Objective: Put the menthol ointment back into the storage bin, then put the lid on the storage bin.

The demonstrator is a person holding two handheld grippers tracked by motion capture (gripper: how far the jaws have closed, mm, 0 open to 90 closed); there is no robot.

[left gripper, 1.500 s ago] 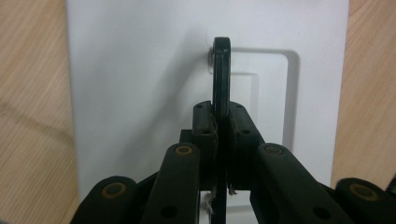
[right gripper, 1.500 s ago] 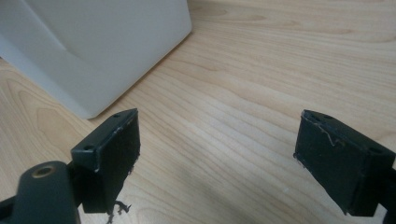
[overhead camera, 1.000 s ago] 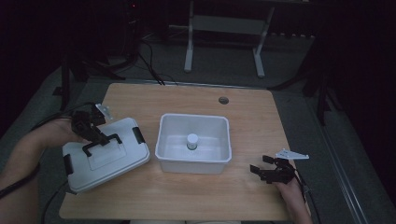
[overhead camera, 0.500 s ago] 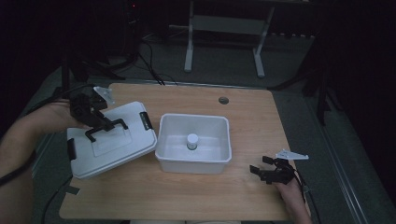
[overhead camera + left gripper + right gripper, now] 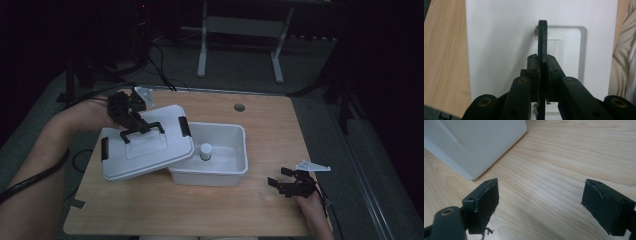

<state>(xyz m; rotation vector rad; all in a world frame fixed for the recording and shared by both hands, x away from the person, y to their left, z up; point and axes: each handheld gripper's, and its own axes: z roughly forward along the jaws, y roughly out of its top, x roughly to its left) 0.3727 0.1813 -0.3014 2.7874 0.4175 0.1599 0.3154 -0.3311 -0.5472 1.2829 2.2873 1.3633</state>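
A white lid [image 5: 145, 150] with a black handle [image 5: 142, 131] and black side latches hangs tilted above the table, its right edge over the left rim of the white bin [image 5: 235, 172]. My left gripper [image 5: 131, 120] is shut on that handle [image 5: 542, 45]; the left gripper view looks down the lid's top [image 5: 499, 45] with both jaws pressed on the black bar. Inside the bin stands a small white bottle [image 5: 205, 151]. My right gripper [image 5: 283, 184] rests low on the table at the front right, jaws open, with bare wood between its pads [image 5: 484, 202] and the bin's corner [image 5: 474, 150] just ahead.
The wooden table [image 5: 260, 220] has a round cable hole [image 5: 239, 107] at its far edge. A metal stand [image 5: 240, 45] and cables lie on the dark floor behind. A dark cable [image 5: 30, 175] trails along the left forearm.
My left gripper has lifted the lid off the table and carried it up and to the right, so it now overlaps the bin's left rim. The right gripper has stayed put.
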